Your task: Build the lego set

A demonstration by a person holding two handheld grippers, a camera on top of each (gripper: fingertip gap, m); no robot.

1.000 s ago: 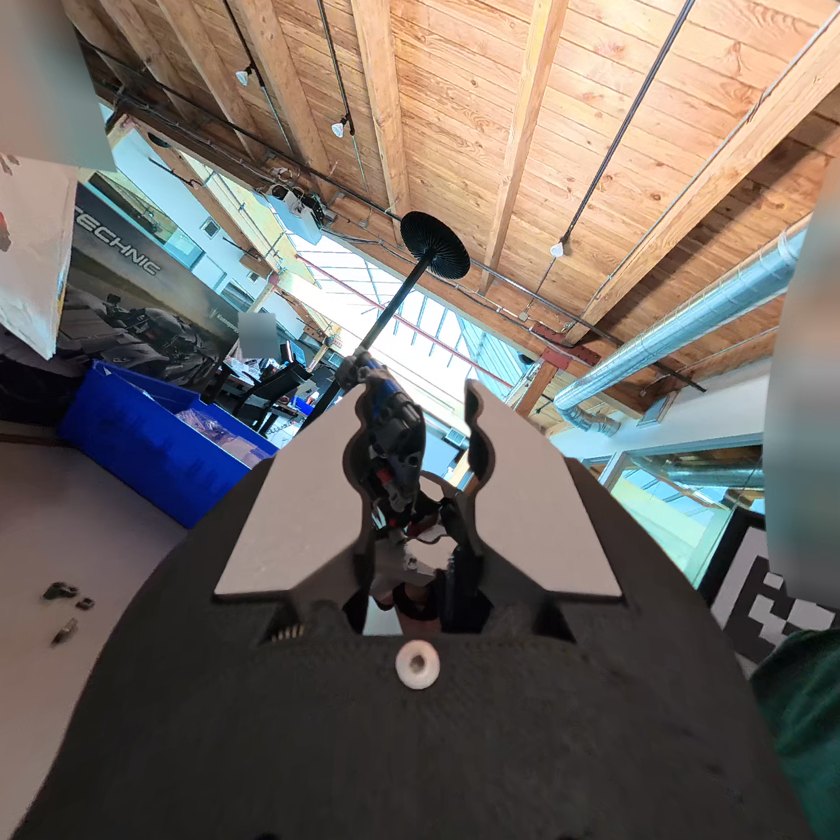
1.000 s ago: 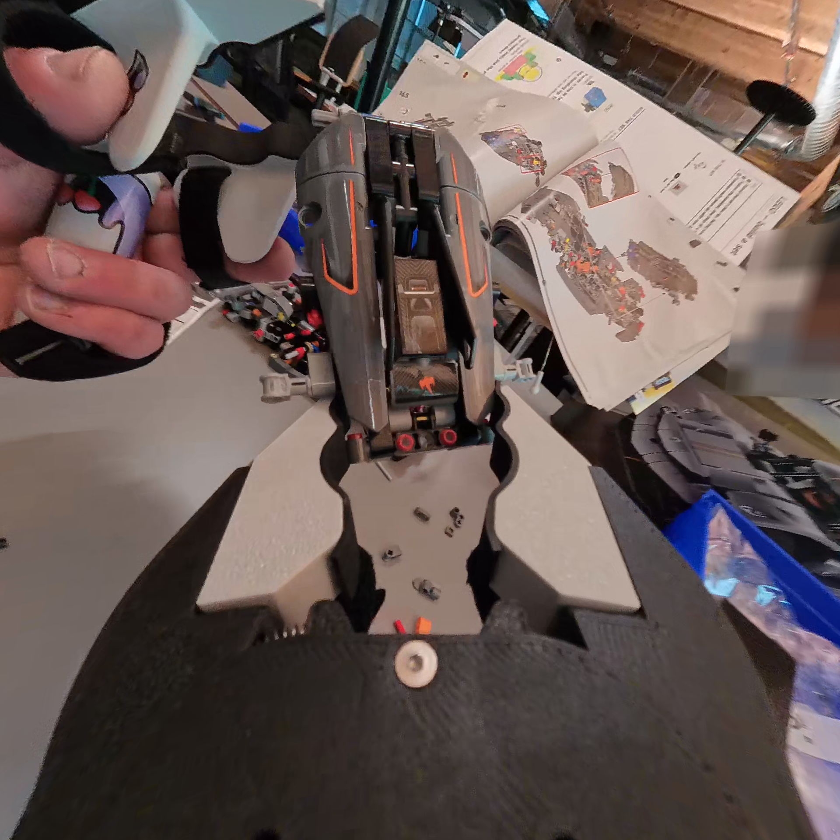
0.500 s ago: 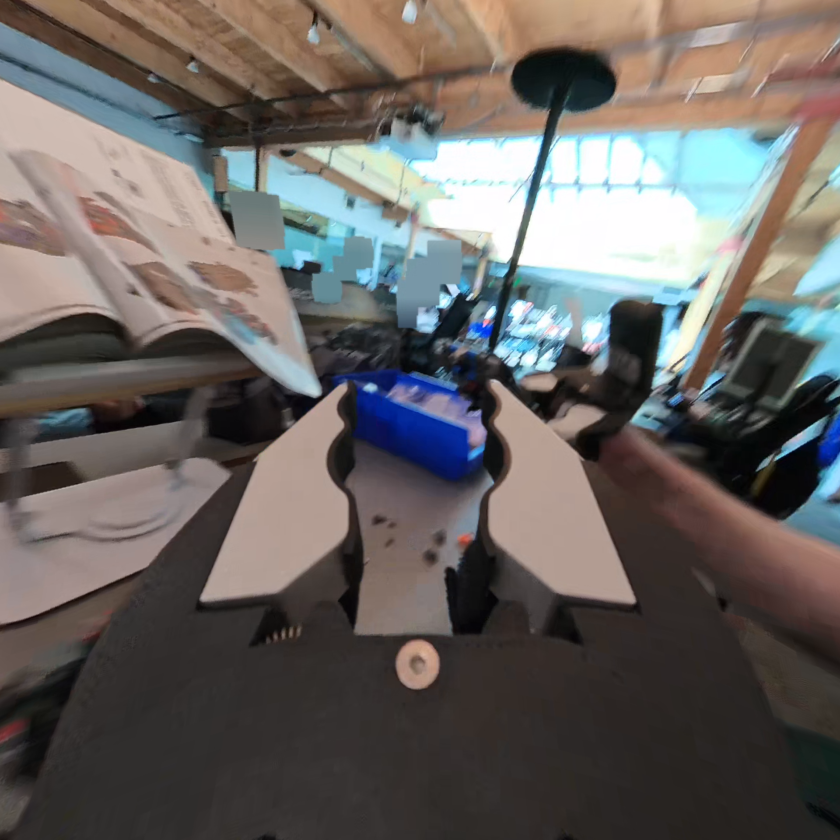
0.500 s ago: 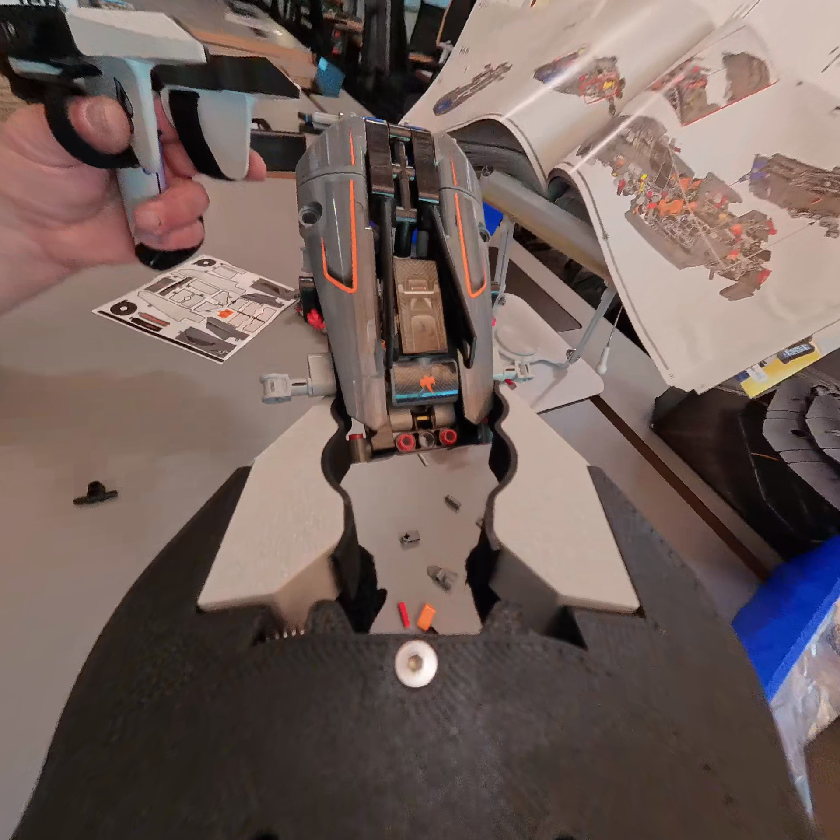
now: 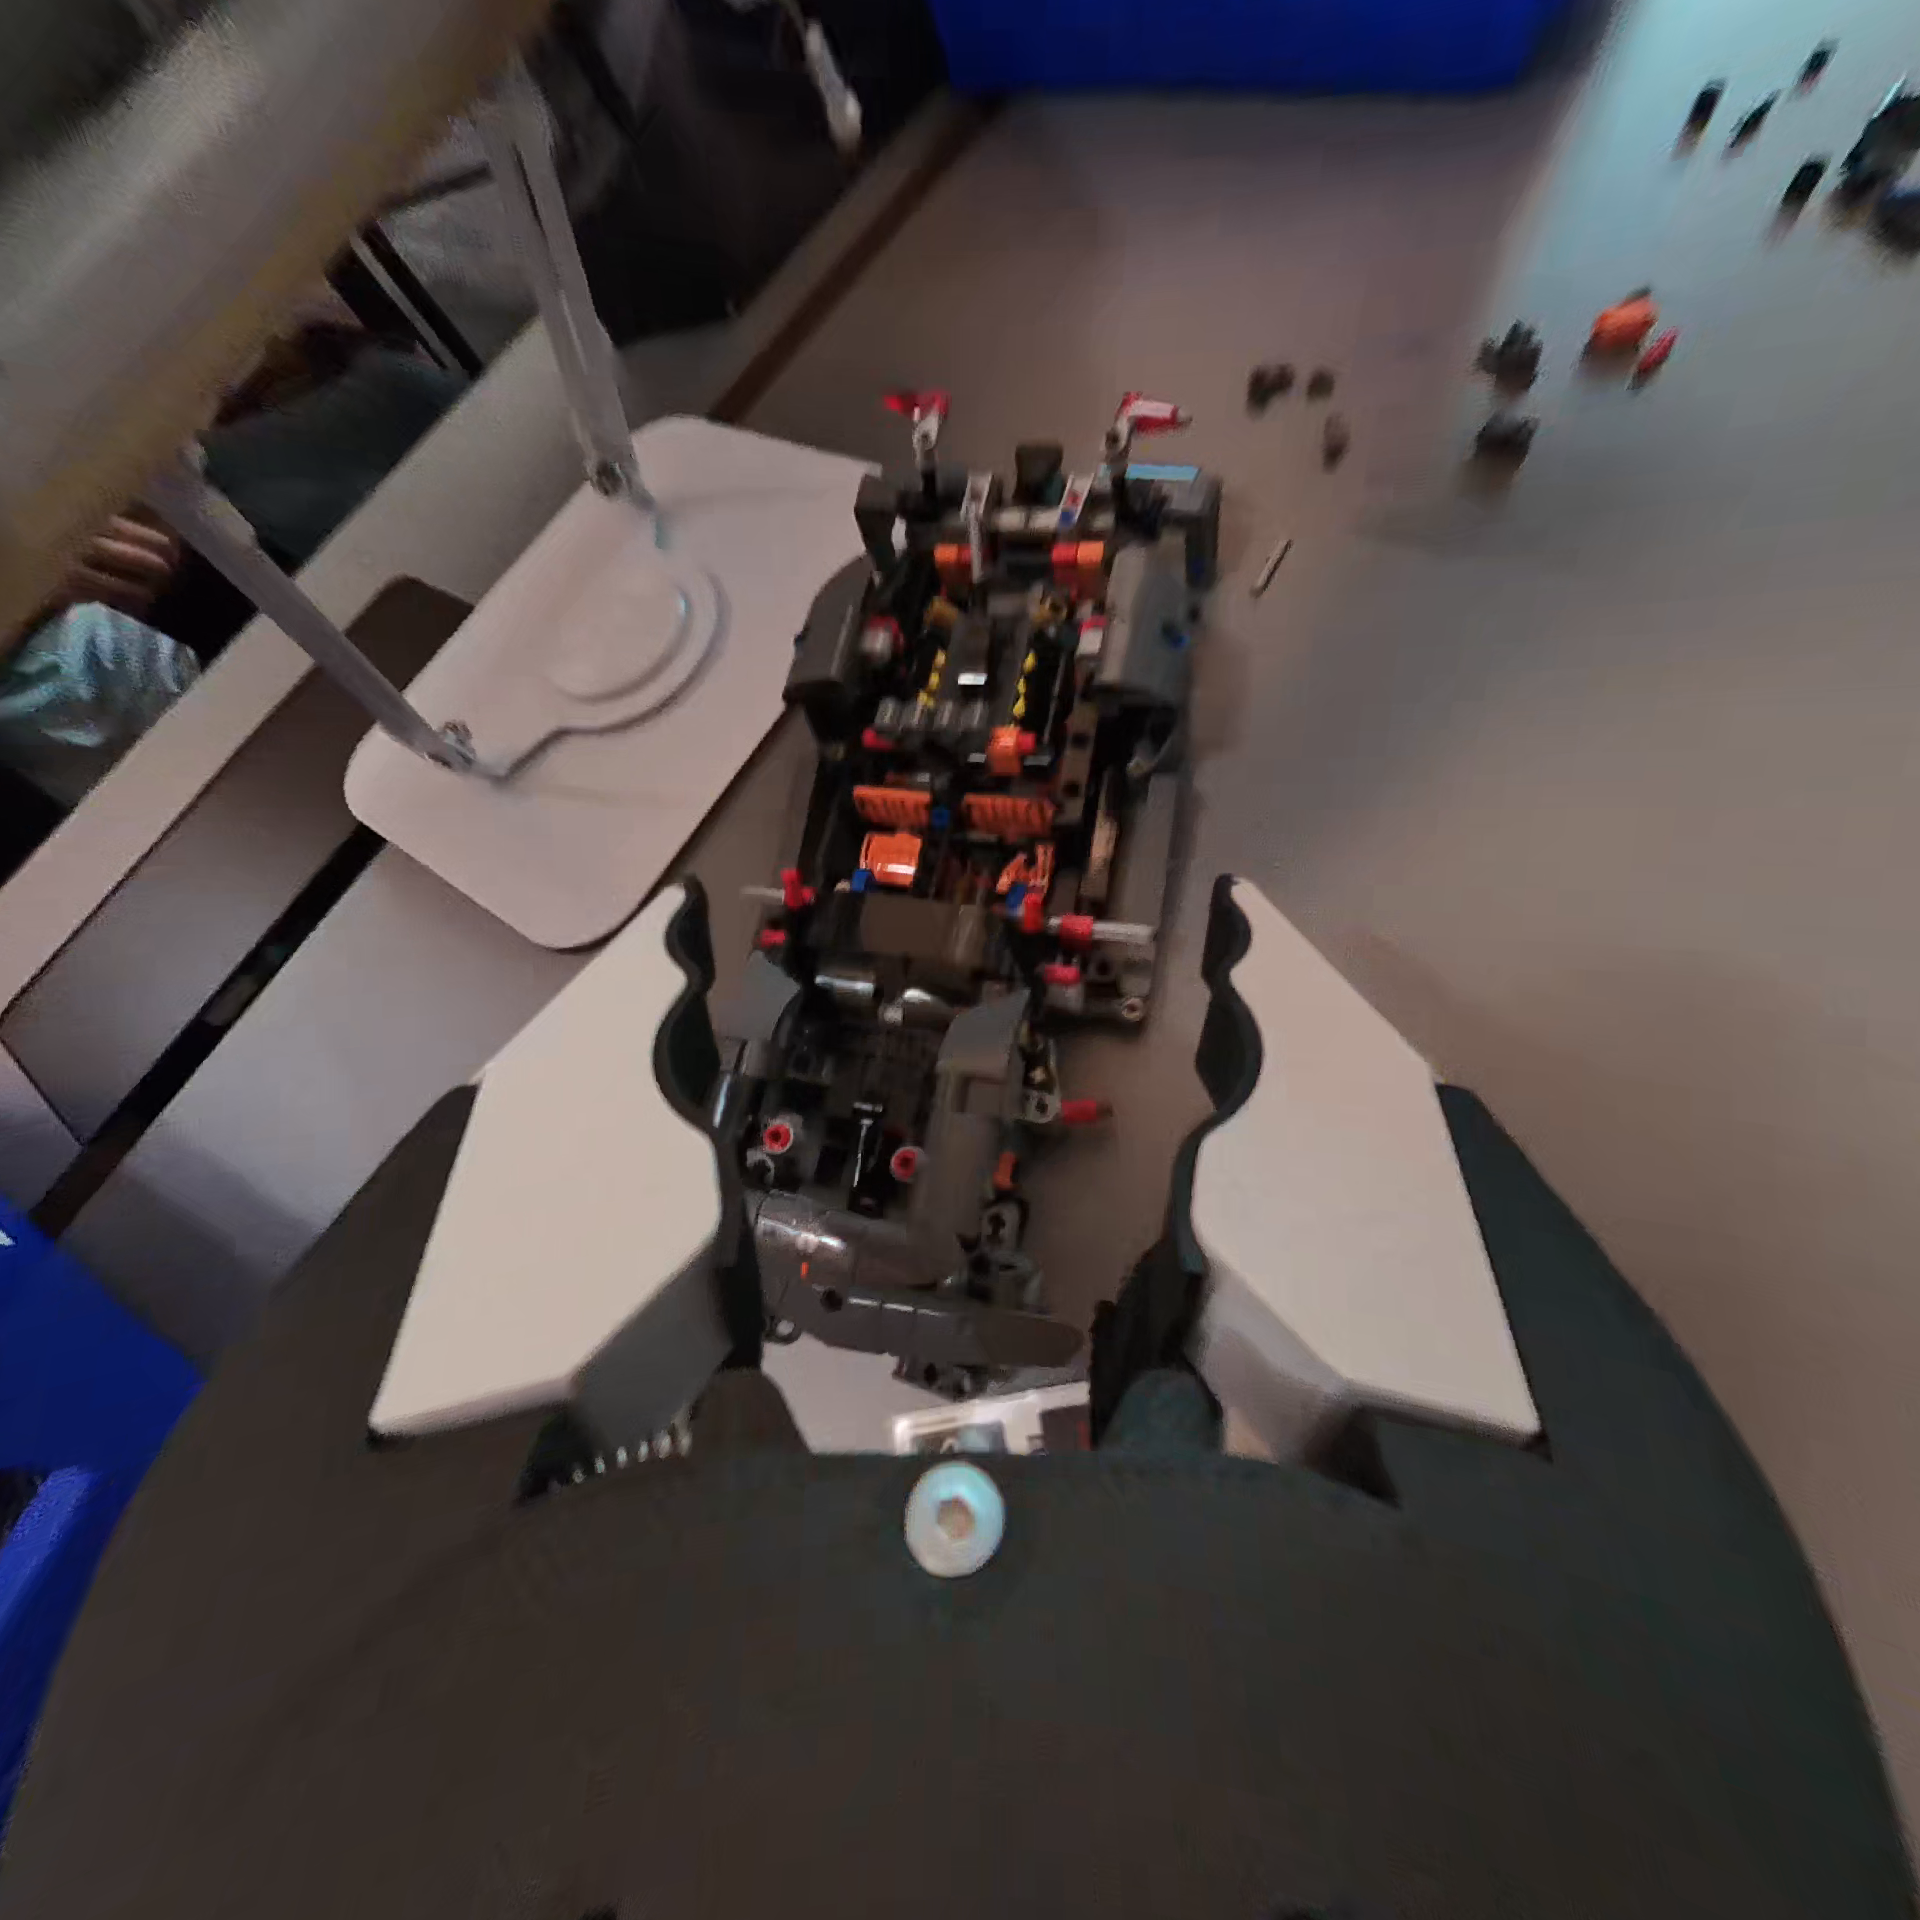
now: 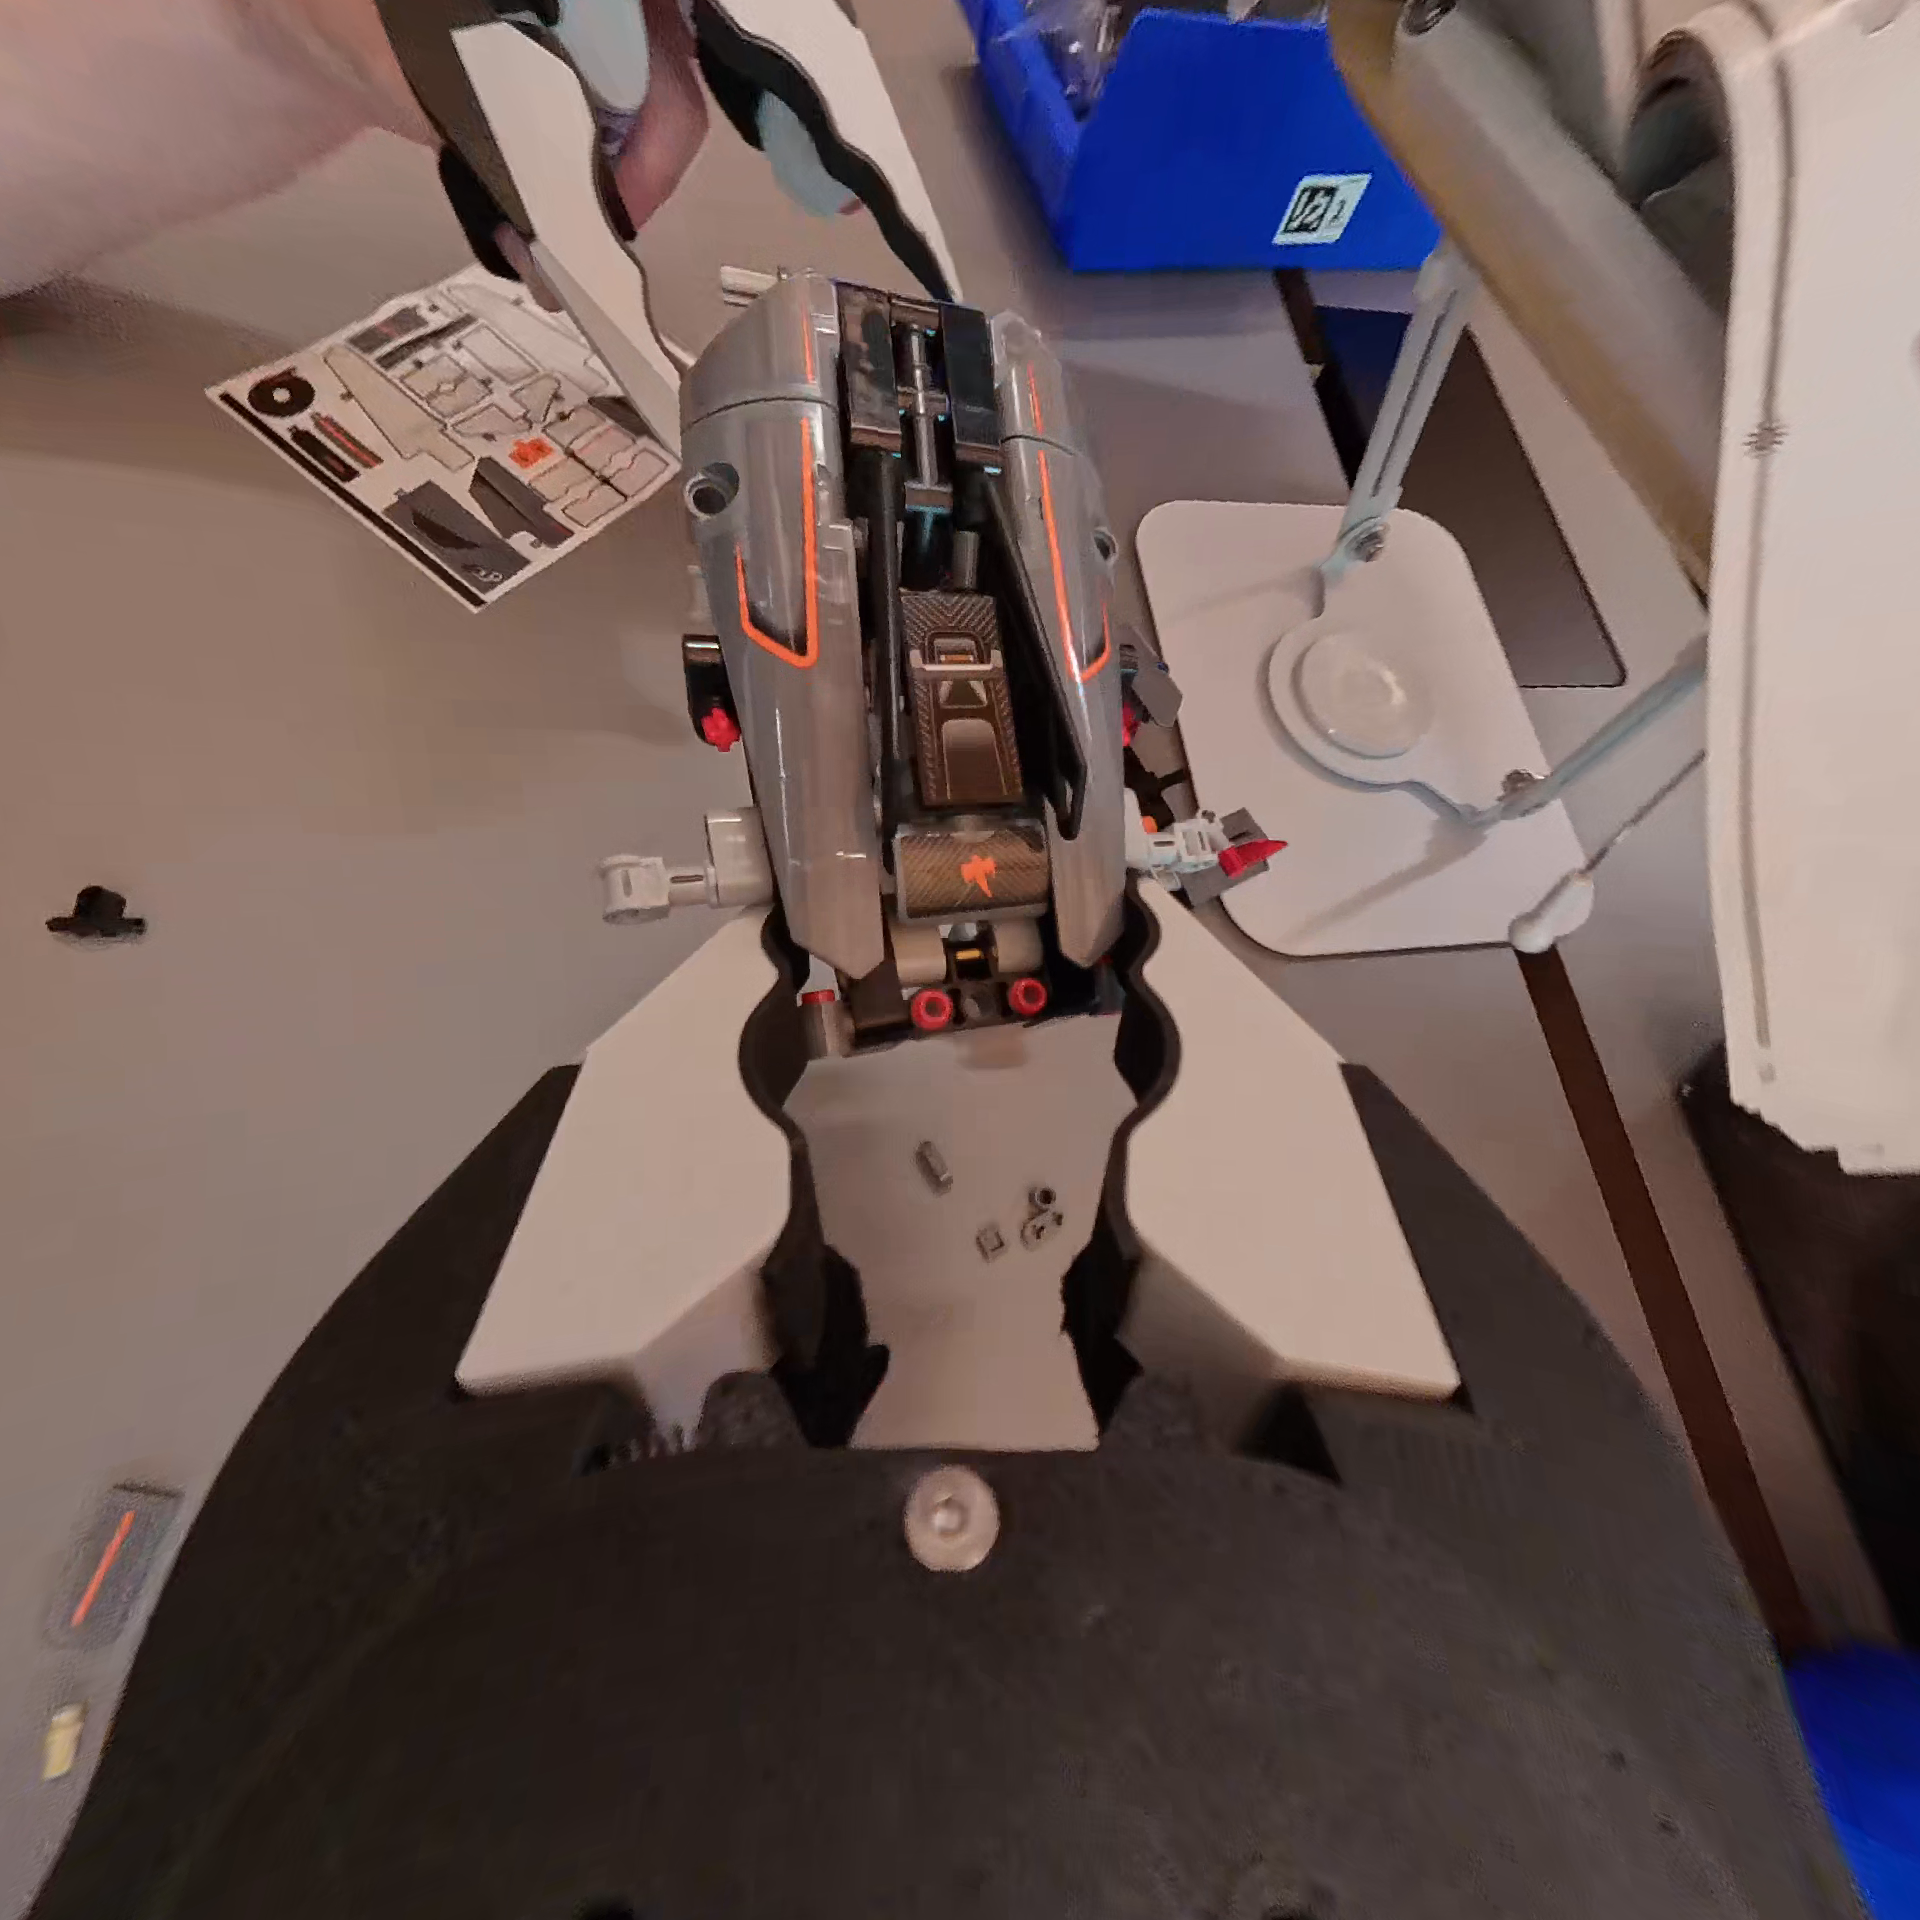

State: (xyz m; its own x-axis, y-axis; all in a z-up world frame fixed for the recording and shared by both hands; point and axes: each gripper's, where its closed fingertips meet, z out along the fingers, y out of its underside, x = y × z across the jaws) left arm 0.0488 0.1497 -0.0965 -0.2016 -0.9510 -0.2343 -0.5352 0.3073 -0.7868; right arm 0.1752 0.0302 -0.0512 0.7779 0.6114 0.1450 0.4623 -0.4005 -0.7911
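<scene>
A workshop: grey worktable point(image 6: 260, 1039), blue parts bin point(image 6: 1226, 156).

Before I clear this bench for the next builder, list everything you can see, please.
Car chassis: one, black with orange and red parts, flat on the grey table, between the open left gripper's fingers.
Car body section: one, silver-grey with orange stripes, held at its near end.
Sticker sheet: one, white, on the table left of the body section.
Loose pieces: several, black, orange and red, scattered beyond the chassis; blurred.
Small grey pieces: a few, on the table under the right gripper.
Stand base: one, white, right of the body section.
Bin: one, blue, far right.
Booklet: one, white, right edge.
Left gripper: open, empty.
Right gripper: shut on the body section.
Hand: top left.
</scene>
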